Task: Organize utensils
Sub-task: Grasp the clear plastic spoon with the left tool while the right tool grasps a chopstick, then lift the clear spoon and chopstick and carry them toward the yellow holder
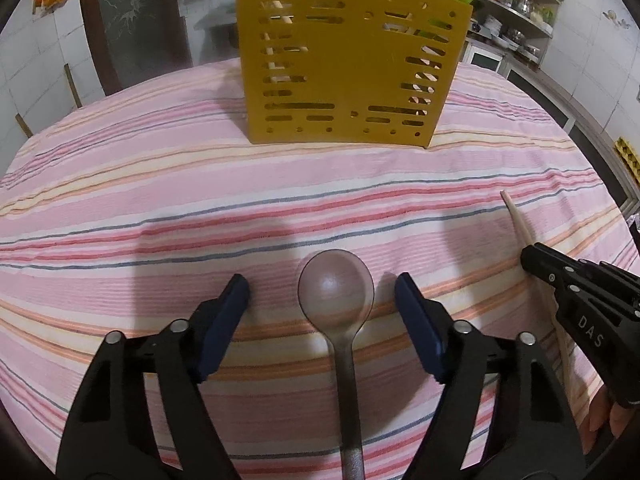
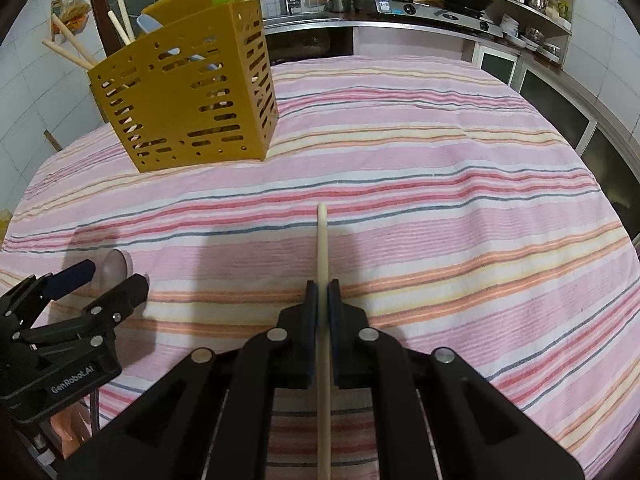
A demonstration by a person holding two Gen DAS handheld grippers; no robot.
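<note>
Utensils and holder on the striped tablecloth.

A translucent grey-brown plastic spoon point(image 1: 336, 292) lies flat on the cloth, bowl facing up and toward the holder, handle running back to the near edge. A pale wooden chopstick point(image 2: 322, 264) points toward the far side, off to the spoon's right. A mustard-yellow perforated plastic utensil holder point(image 1: 344, 68) stands upright farther back, with wooden chopsticks, a light-blue utensil and a green plastic piece standing in it.
</note>
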